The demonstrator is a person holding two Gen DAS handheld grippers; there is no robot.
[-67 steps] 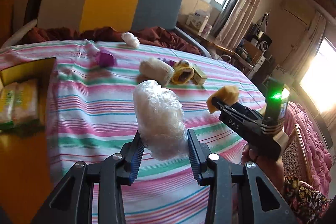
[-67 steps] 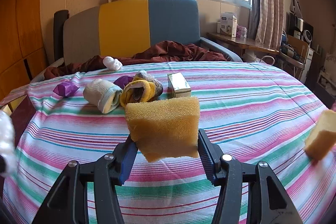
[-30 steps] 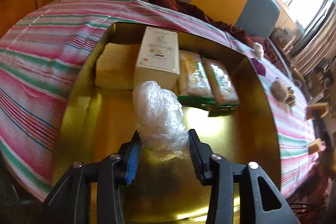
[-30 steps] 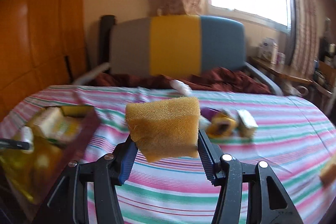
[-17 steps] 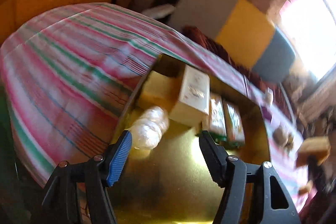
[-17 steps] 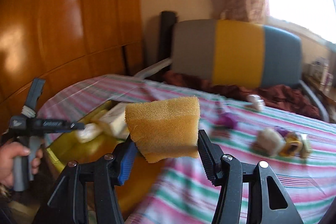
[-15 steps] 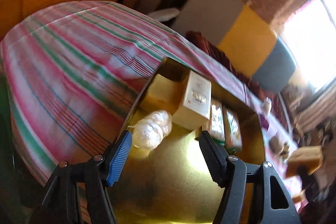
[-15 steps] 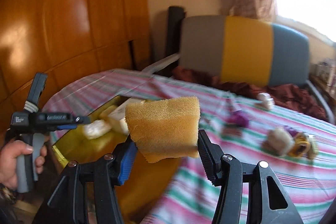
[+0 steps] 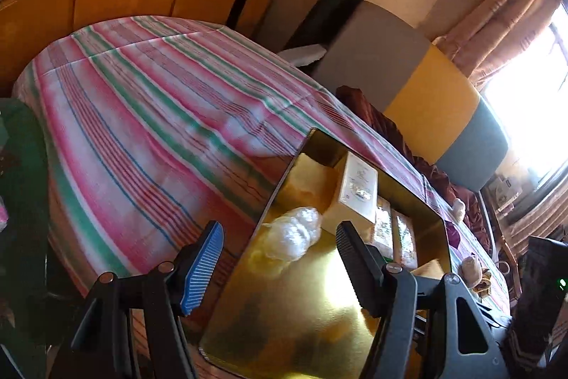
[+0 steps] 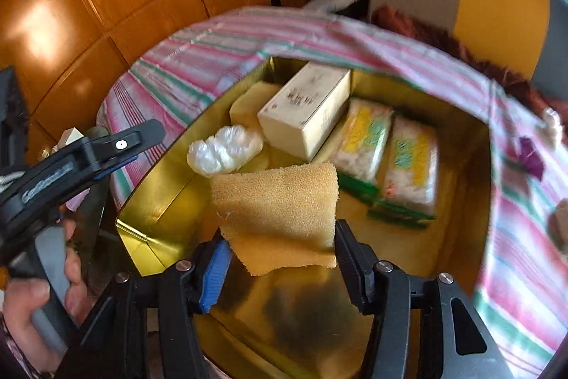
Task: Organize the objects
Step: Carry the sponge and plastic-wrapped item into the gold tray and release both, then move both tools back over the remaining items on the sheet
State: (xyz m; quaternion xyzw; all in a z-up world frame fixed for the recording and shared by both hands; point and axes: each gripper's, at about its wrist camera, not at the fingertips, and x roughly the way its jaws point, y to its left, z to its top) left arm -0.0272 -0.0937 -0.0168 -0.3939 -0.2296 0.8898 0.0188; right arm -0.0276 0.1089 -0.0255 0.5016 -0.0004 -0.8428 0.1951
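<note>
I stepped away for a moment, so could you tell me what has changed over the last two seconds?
The left gripper carried the plastic wad from the table to the gold box, let it go beside the carton, and now stands open. The right gripper swung over the box, still shut on the sponge. The carton and tissue packs stayed put.

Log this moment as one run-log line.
left gripper open | plastic bundle in gold box | right gripper holds sponge over box

No text can be read; the box (image 10: 308, 109) in the tin (image 10: 458, 144) has print too blurred to read; the packets (image 10: 388, 155) beside the box too.
</note>
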